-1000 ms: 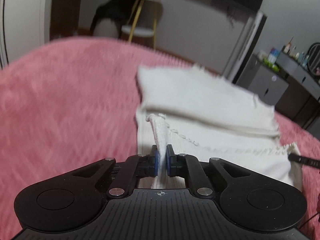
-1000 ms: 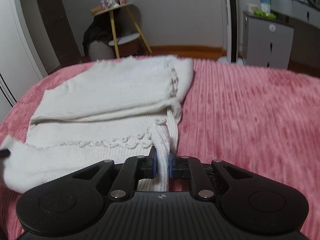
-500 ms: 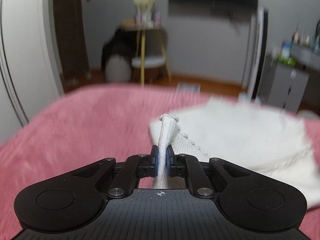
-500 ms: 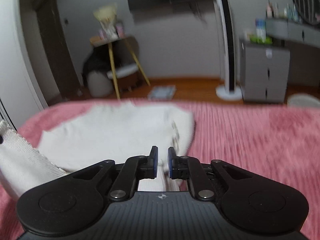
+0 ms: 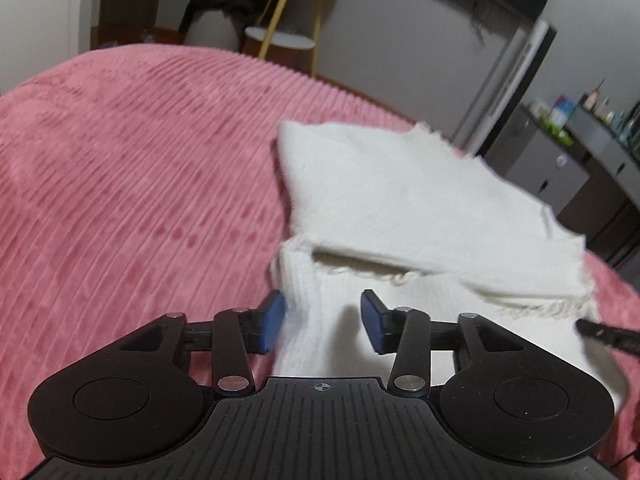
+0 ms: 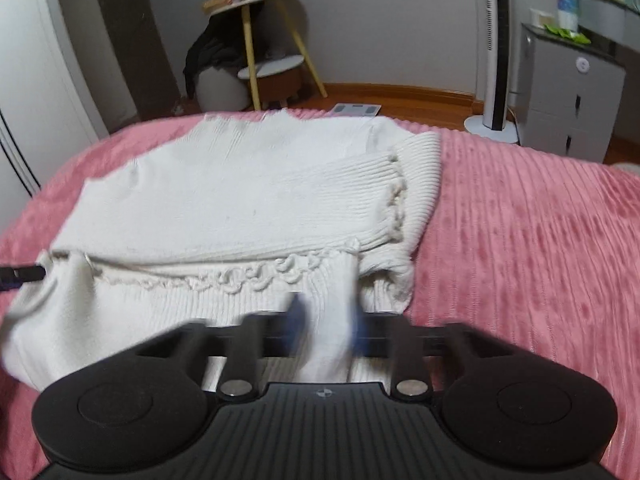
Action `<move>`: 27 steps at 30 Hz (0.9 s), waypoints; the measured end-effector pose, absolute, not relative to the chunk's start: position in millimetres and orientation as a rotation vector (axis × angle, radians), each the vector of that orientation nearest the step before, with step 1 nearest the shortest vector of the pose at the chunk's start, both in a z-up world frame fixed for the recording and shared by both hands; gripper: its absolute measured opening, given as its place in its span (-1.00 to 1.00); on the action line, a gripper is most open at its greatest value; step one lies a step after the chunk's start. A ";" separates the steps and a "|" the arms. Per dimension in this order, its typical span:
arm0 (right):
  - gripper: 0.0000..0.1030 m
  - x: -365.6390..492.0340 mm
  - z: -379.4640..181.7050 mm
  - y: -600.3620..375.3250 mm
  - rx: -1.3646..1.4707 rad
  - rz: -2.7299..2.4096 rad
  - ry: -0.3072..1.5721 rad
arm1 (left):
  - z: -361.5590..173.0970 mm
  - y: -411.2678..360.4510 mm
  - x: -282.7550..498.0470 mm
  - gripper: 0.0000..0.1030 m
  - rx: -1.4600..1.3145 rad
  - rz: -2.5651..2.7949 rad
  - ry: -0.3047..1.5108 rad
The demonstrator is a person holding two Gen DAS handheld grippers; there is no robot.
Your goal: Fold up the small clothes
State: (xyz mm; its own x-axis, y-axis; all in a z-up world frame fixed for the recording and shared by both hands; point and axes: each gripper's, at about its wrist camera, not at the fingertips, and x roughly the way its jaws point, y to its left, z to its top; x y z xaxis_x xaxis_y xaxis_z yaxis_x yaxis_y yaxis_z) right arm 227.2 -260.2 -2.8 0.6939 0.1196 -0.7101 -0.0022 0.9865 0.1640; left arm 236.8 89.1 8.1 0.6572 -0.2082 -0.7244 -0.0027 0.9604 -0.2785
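Both grippers, left gripper (image 5: 322, 322) and right gripper (image 6: 326, 330), stand spread-jawed at the folded white ribbed knit garment (image 6: 240, 200), apparently releasing it flat onto the pink corduroy bedspread (image 5: 140, 184).

I am letting go with my left gripper (image 5: 323, 322): its blue pads, which were pinching a ridge of the white knit top (image 5: 400, 200) a second ago, are now standing wide apart with the cloth lying loose between them. My right gripper (image 6: 326, 322) is opening too, its pads blurring as they part around the fold. The top's near edge, lifted off the pink bedspread (image 5: 140, 180) half a second ago, is now lying back on it.
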 end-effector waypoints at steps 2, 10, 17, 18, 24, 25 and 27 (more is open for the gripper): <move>-0.86 223.9 -0.8 -257.1 0.150 0.070 0.786 | 7.3 87.4 238.5 -0.77 -0.229 -0.095 0.865; -0.88 198.9 35.4 -252.5 0.084 0.068 0.642 | 49.0 89.8 216.9 -0.82 -0.228 -0.092 0.689; -0.88 210.5 65.1 -250.1 0.028 -0.024 0.484 | 87.9 73.5 246.5 -0.82 -0.129 -0.052 0.548; -0.88 216.3 64.4 -251.7 0.027 -0.034 0.474 | 87.9 69.5 254.0 -0.82 -0.109 -0.038 0.543; -0.87 255.4 43.3 -263.3 0.071 -0.078 0.509 | 58.4 45.3 297.5 -0.81 0.013 -0.005 0.603; -0.81 263.4 34.5 -264.8 0.075 -0.077 0.550 | 48.2 43.1 304.6 -0.79 0.013 0.002 0.644; -0.80 275.1 18.7 -269.3 0.111 -0.075 0.631 | 32.4 44.5 312.0 -0.73 -0.027 -0.028 0.729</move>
